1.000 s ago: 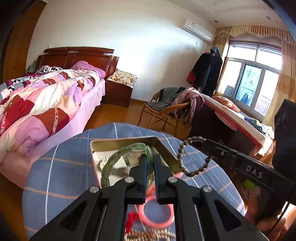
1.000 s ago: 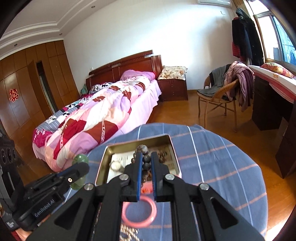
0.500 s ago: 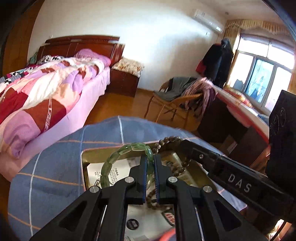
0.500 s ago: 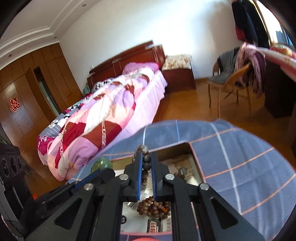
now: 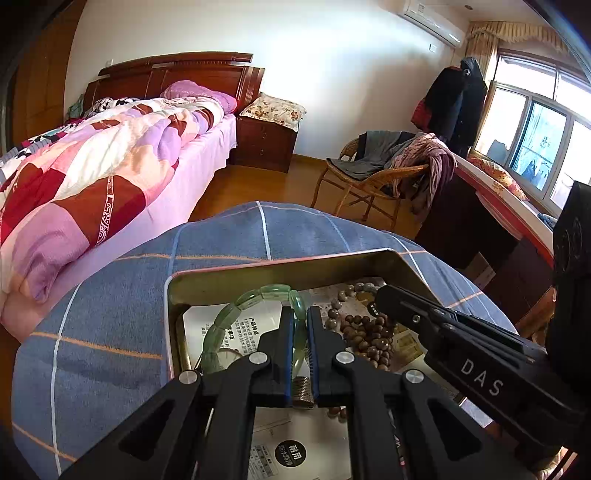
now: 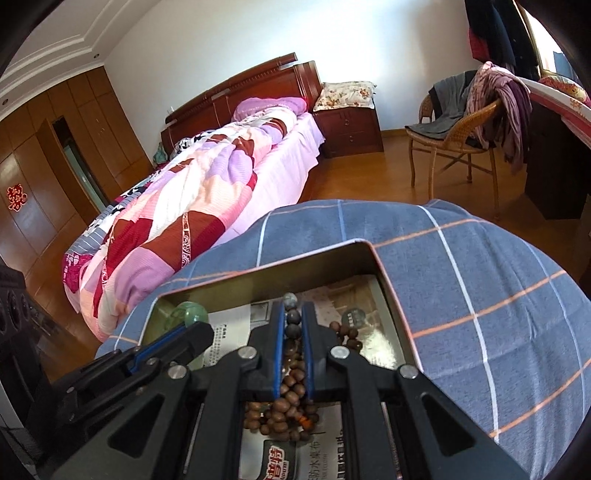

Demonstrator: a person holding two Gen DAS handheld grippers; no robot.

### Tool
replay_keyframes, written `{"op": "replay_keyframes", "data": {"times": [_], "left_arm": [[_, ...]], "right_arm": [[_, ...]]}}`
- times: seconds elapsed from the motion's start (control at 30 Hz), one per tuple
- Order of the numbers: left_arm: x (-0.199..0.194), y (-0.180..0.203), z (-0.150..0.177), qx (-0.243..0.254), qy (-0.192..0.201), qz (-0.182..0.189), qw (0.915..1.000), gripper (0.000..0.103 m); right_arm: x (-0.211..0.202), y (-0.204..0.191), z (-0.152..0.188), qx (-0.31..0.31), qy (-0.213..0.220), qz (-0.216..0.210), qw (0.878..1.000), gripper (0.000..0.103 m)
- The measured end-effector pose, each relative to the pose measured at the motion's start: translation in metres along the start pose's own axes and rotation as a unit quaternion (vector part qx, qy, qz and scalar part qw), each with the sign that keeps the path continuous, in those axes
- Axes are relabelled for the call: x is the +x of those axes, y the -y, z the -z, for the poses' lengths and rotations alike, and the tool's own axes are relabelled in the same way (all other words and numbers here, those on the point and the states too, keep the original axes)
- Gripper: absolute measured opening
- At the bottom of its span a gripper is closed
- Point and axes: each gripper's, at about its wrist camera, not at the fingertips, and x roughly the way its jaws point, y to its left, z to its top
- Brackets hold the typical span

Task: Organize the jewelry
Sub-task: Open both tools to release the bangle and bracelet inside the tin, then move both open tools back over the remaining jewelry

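Left gripper [image 5: 300,317] clamping green bracelet [image 5: 236,317] over gold tin [image 5: 280,271]; right gripper [image 6: 292,314], jaws opening, lowering brown bead strand [image 6: 291,397] inside tin. Release pending; remaining jewelry unseen.

Each black hand-held gripper [image 5: 299,325] has blue-edged fingers, silver screws, and one reads "DAS".

I'm working in a home bedroom. At the left of the frame I see a bed [image 5: 110,162] with a patchwork quilt and dark wooden headboard [image 5: 177,70], a nightstand [image 5: 266,144] beside it. At the right stands a wicker chair [image 5: 369,181] draped with clothes; an air conditioner [image 5: 432,18] hangs upper right, above a curtained window [image 5: 532,125]. Wooden wardrobes [image 6: 40,177] line the left wall.
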Motion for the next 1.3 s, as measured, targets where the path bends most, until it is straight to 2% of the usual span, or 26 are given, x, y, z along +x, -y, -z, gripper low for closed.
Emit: {"op": "replay_keyframes", "data": {"times": [0.07, 0.2, 0.27, 0.3, 0.33, 0.37, 0.4, 0.5, 0.6, 0.73, 0.93, 1.03, 1.3], "left_arm": [[0.001, -0.002, -0.001, -0.007, -0.002, -0.004, 1.0, 0.006], [0.004, -0.005, -0.003, -0.012, -0.005, -0.012, 0.9999, 0.009], [0.001, -0.004, -0.004, -0.011, -0.001, -0.012, 0.9999, 0.025], [0.0, -0.003, -0.005, -0.013, 0.0, -0.01, 0.9999, 0.045], [-0.002, -0.004, -0.005, -0.017, 0.004, -0.008, 0.9998, 0.063], [-0.006, -0.005, -0.006, -0.024, 0.015, -0.004, 0.9996, 0.066], [-0.008, -0.005, -0.007, -0.025, 0.022, -0.002, 0.9994, 0.066], [-0.013, -0.005, -0.01, -0.022, 0.038, -0.009, 0.999, 0.066], [-0.019, -0.004, -0.012, -0.025, 0.037, -0.005, 0.999, 0.066], [-0.041, -0.002, -0.01, -0.018, 0.049, -0.01, 0.9986, 0.066], [-0.071, -0.003, 0.003, -0.008, 0.046, -0.03, 0.9985, 0.066], [-0.084, -0.003, 0.014, -0.002, 0.044, -0.042, 0.9981, 0.066], [-0.106, -0.001, 0.045, -0.01, 0.025, -0.046, 0.9986, 0.066]], "right_arm": [[-0.003, 0.0, 0.0, 0.0, 0.005, 0.002, 1.0, 0.017], [-0.01, 0.003, -0.002, 0.006, 0.023, 0.001, 1.0, 0.029], [-0.018, 0.005, -0.005, 0.01, 0.045, 0.011, 0.999, 0.029], [-0.02, 0.007, -0.006, 0.013, 0.051, 0.014, 0.999, 0.03], [-0.024, 0.01, -0.007, 0.02, 0.063, 0.017, 0.998, 0.035], [-0.025, 0.011, -0.007, 0.024, 0.068, 0.019, 0.997, 0.039], [-0.027, 0.013, -0.008, 0.029, 0.073, 0.022, 0.997, 0.042], [-0.03, 0.016, -0.01, 0.04, 0.082, 0.027, 0.995, 0.042], [-0.035, 0.014, -0.011, 0.042, 0.08, 0.038, 0.995, 0.042], [-0.052, 0.012, -0.006, 0.033, 0.083, 0.05, 0.995, 0.042], [-0.071, 0.014, 0.021, 0.021, 0.054, 0.07, 0.996, 0.042], [-0.079, 0.017, 0.036, 0.026, 0.039, 0.066, 0.997, 0.042], [-0.102, 0.014, 0.064, 0.018, 0.014, 0.06, 0.998, 0.042]]}}
